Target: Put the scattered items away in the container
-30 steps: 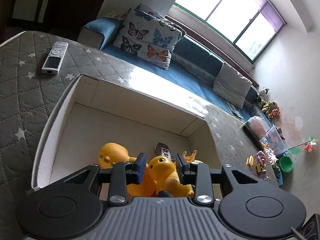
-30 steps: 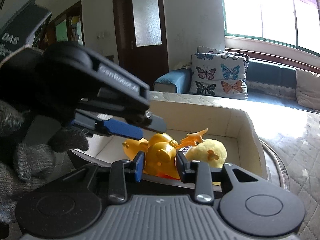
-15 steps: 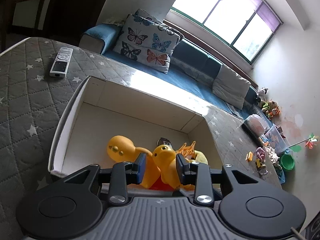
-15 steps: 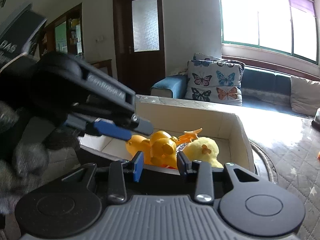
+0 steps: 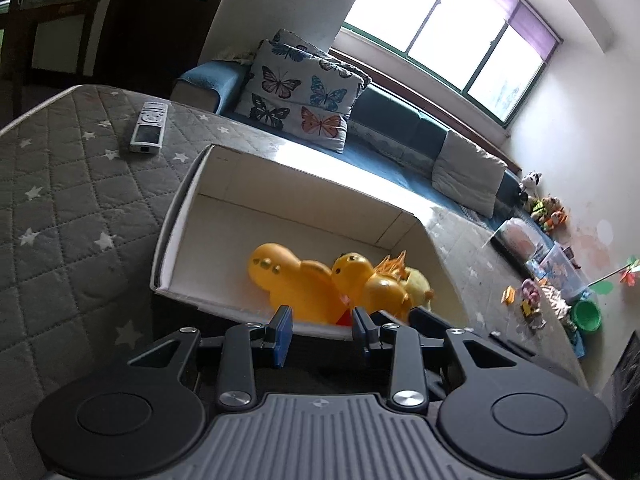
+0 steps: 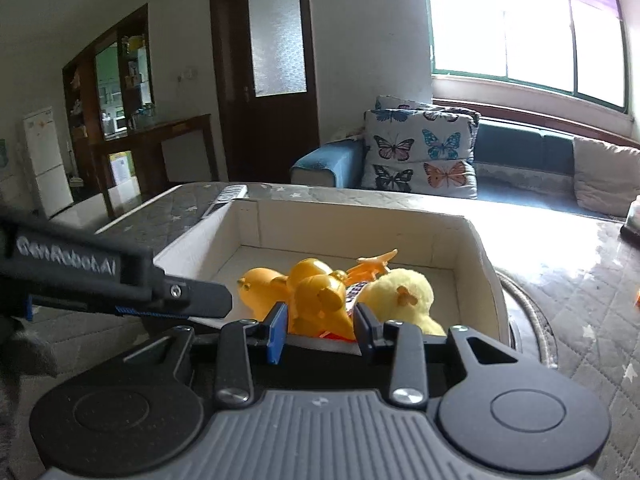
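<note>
While both black two-finger grippers, left (image 5: 322,330) and right (image 6: 320,330), are hovering parted and empty, orange rubber ducks (image 6: 316,296) are crowding the white cardboard box's (image 6: 476,240) near edge, risking spillover.

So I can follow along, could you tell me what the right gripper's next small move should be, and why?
Probably draw the right gripper back from the box: its fingers have just been opening, and the orange duck between them already lies inside beside the yellow plush chick.
</note>
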`<state>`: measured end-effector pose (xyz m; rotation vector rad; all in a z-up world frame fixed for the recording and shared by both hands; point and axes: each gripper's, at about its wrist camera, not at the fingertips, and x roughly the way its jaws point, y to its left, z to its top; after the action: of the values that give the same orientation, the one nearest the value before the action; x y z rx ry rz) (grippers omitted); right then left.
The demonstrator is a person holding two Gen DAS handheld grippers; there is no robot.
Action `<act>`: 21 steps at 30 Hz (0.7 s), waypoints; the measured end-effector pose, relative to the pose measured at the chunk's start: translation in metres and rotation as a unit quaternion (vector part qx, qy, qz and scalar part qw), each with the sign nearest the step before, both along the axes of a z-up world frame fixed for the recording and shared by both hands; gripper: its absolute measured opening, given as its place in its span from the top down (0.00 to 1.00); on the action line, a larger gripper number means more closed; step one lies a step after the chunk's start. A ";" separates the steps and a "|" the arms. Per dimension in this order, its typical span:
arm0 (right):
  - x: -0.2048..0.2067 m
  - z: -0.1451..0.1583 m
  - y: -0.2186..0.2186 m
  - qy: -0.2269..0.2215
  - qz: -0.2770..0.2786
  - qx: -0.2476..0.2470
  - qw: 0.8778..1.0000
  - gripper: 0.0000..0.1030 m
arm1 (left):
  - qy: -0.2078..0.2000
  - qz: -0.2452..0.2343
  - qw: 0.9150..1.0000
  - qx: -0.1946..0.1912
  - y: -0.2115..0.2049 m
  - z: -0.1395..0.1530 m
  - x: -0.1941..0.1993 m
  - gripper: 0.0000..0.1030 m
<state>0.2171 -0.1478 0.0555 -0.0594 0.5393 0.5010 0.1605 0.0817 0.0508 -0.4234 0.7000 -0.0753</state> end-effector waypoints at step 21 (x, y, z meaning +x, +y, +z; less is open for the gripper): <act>-0.058 -0.007 -0.053 0.023 -0.050 0.016 0.998 0.00 | 0.050 0.008 0.991 0.123 -0.027 -0.030 -0.044 0.66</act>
<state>0.1588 -0.2007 0.0486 0.0105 0.5765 0.4140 0.1168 0.0551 0.0203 -0.1974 0.7942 0.0473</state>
